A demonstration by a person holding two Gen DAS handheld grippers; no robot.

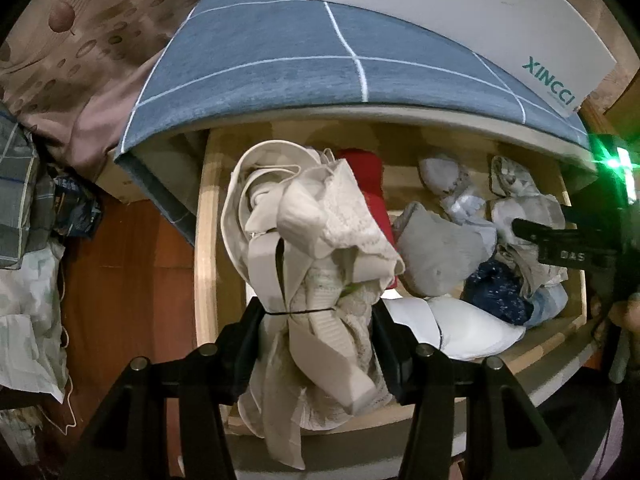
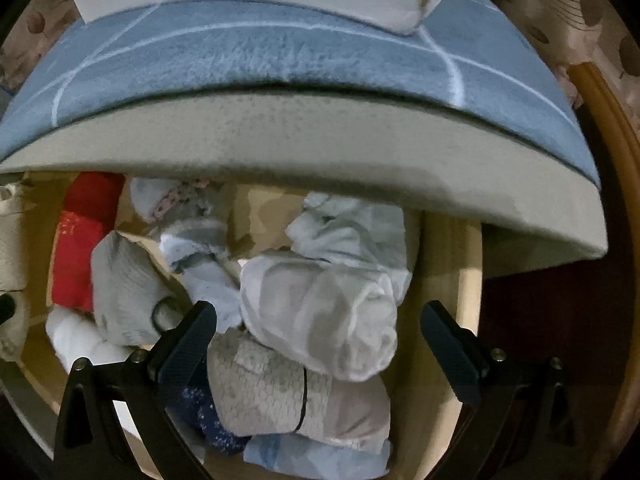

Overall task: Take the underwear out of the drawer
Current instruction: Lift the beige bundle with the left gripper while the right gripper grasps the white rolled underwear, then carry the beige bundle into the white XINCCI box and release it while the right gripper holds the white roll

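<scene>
Already pinching a cream lace bundle (image 1: 316,264): left gripper (image 1: 318,316) clamped on its waist, just at the black elastic band tying it, the bulk of the fabric bulging toward twelve o'clock and loose straps trailing toward six. Hanging over the left end of the wooden drawer (image 1: 206,240), apparently lifted off the pile, though contact underneath hidden. Risk one: straps or a lace edge snagging on the drawer's front rim or dragging the white padded piece (image 1: 472,328) at four o'clock out with it, since both lie just beside the bundle. Risk two: the band slipping and the bundle unrolling, as the grip sits on soft cloth only. Meanwhile, right gripper (image 2: 318,322) spread wide and empty, pointing down over the right end of the drawer, with a white rolled garment (image 2: 320,312) between its fingertips but not pressed. Beneath, at six o'clock, a grey textured roll (image 2: 264,392) with its own black band, and a navy dotted piece (image 2: 204,412) touching the left finger. Likely trouble here: closing now and catching two rolls at once, or knocking the overhanging blue checked cushion (image 2: 280,60) at twelve o'clock when lifting straight up. Red roll (image 2: 80,240) at nine o'clock well clear.
</scene>
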